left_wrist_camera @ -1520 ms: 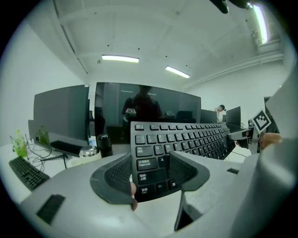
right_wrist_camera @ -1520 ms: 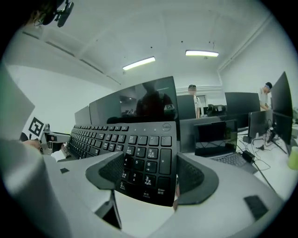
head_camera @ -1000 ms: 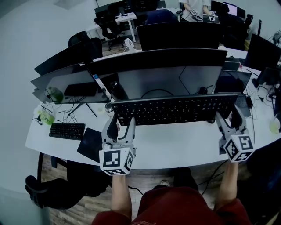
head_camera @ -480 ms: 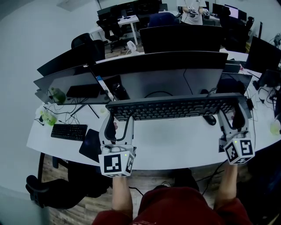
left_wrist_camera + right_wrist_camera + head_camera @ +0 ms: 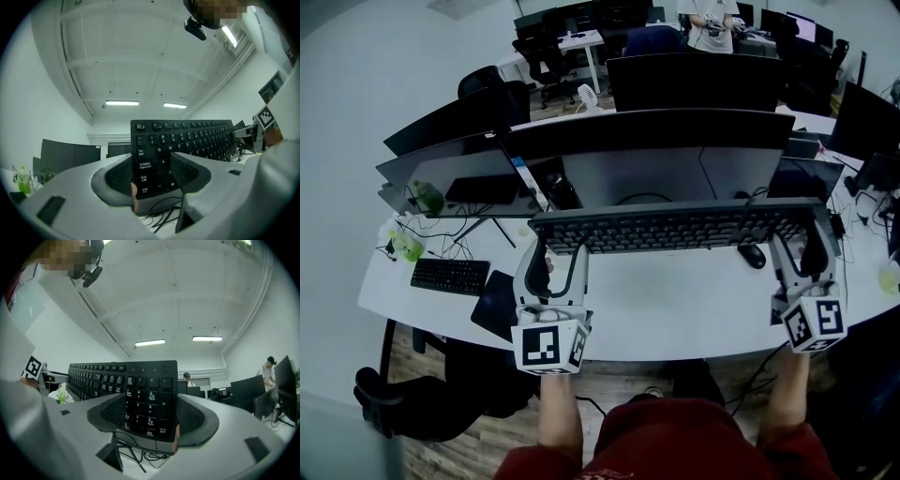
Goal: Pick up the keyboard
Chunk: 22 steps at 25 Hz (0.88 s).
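Note:
A long black keyboard (image 5: 675, 228) hangs level above the white desk (image 5: 675, 309), in front of the monitors. My left gripper (image 5: 555, 255) is shut on its left end and my right gripper (image 5: 806, 246) is shut on its right end. In the left gripper view the keyboard (image 5: 187, 138) stands key-face toward the camera, its letter-key end between the pads of the left gripper (image 5: 151, 176). In the right gripper view the numeric-pad end of the keyboard (image 5: 140, 390) sits between the pads of the right gripper (image 5: 147, 416).
A wide monitor (image 5: 656, 155) stands just behind the keyboard, with more monitors to the left and right. A black mouse (image 5: 752, 255) lies on the desk under the keyboard's right part. A smaller keyboard (image 5: 450, 275), a dark pad (image 5: 495, 305) and a green bottle (image 5: 405, 246) lie at the left.
Both grippers have carried the keyboard slightly upward and away from the desk surface. The mouse beneath it now shows clear of the keyboard.

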Each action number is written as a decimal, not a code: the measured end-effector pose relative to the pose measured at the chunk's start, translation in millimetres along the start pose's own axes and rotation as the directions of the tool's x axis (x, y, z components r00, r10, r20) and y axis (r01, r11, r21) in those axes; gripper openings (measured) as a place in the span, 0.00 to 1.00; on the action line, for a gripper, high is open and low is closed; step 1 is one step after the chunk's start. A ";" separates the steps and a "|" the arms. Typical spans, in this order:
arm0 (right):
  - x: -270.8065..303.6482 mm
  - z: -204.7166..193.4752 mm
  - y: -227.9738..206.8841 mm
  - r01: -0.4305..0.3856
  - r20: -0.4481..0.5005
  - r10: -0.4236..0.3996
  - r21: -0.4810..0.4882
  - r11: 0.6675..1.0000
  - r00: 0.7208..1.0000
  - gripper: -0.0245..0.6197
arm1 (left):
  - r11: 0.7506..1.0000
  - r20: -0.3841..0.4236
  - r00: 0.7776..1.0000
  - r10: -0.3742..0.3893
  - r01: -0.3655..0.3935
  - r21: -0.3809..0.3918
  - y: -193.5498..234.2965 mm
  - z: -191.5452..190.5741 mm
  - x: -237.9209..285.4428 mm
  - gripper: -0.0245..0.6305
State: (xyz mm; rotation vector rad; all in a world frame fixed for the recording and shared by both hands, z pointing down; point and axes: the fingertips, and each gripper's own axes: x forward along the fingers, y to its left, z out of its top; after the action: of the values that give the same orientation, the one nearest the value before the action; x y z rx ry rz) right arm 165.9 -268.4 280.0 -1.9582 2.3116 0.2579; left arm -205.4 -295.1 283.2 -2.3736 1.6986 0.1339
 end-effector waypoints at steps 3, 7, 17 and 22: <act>1.8 1.2 2.2 -0.006 0.005 0.006 -0.001 1.000 1.000 0.57 | 1.000 0.002 1.000 0.005 -0.005 -0.002 1.9 -0.4 -0.7 0.43; 1.2 0.9 1.3 -0.004 0.001 0.004 -0.002 1.000 1.000 0.57 | 1.000 0.003 1.000 0.005 -0.005 -0.001 1.5 1.3 -1.2 0.43; -0.1 6.1 2.4 -0.001 0.007 0.002 -0.011 1.000 1.000 0.57 | 1.000 0.009 1.000 0.005 -0.005 -0.009 1.7 2.4 -2.1 0.43; -3.0 6.5 1.6 0.008 0.006 -0.008 -0.013 1.000 1.000 0.57 | 1.000 0.011 1.000 0.003 -0.002 -0.012 0.3 2.2 -2.5 0.43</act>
State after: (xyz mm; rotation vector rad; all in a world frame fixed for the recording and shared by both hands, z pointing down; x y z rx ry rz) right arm 164.6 -263.9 274.2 -1.9691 2.3040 0.2791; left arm -206.4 -292.3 281.5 -2.3749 1.7007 0.1580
